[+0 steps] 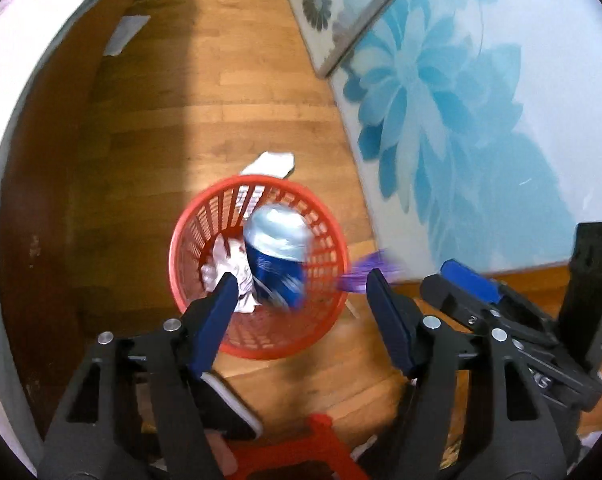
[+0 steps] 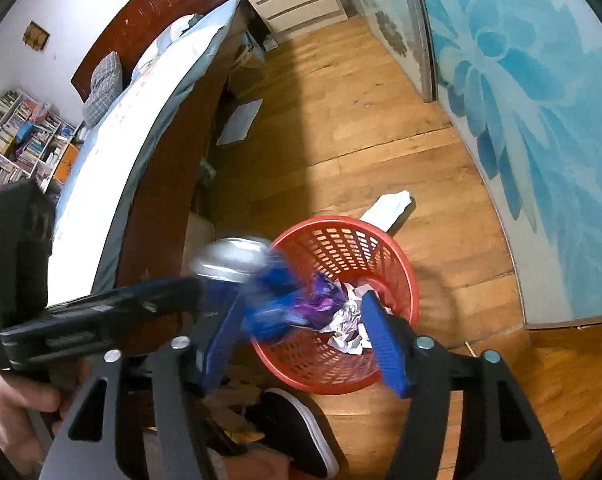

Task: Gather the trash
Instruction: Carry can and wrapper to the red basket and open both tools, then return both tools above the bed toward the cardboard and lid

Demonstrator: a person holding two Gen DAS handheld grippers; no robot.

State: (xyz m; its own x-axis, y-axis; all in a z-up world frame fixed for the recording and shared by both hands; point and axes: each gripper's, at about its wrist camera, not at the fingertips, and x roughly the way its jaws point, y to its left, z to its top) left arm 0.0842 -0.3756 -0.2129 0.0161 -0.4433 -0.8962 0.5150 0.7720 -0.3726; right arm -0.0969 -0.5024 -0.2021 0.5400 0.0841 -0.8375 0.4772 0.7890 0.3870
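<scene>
Bed (image 2: 113, 128): fills the upper left of the right wrist view, pale sheet, checked pillow (image 2: 103, 88) near the dark wooden headboard.
Bookshelf (image 2: 17, 144): far left edge of the same view, crammed with books.
Left gripper (image 1: 301, 284): fingers spread wide at the bottom centre of the left wrist view, nothing between the blue pads (image 1: 217, 320); it hangs above the basket (in the right wrist view its body enters from the left edge).
Basket (image 1: 261, 350): red slatted plastic, standing on the wooden floor (image 1: 221, 100) at lower centre of the left wrist view; lower centre-right in the right wrist view.
Crumpled paper (image 1: 233, 268): white, lying inside the basket at its left side.
Can (image 1: 279, 256): blue with a silver top, blurred, seen over the basket opening at centre; no finger touches it.
Purple wrapper (image 2: 321, 304): blurred, over the basket's mouth in the right wrist view; a purple streak at the basket's right rim in the left wrist view.
White paper scrap (image 1: 271, 164): on the floor just beyond the basket's far rim.
Right gripper (image 2: 301, 320): fingers apart at the bottom of the right wrist view, holding nothing, above the basket.
Flowered panel (image 1: 461, 100): blue blossom print, right side of both views.
Shoe (image 2: 297, 432): black with a white sole, bottom centre of the right wrist view.
</scene>
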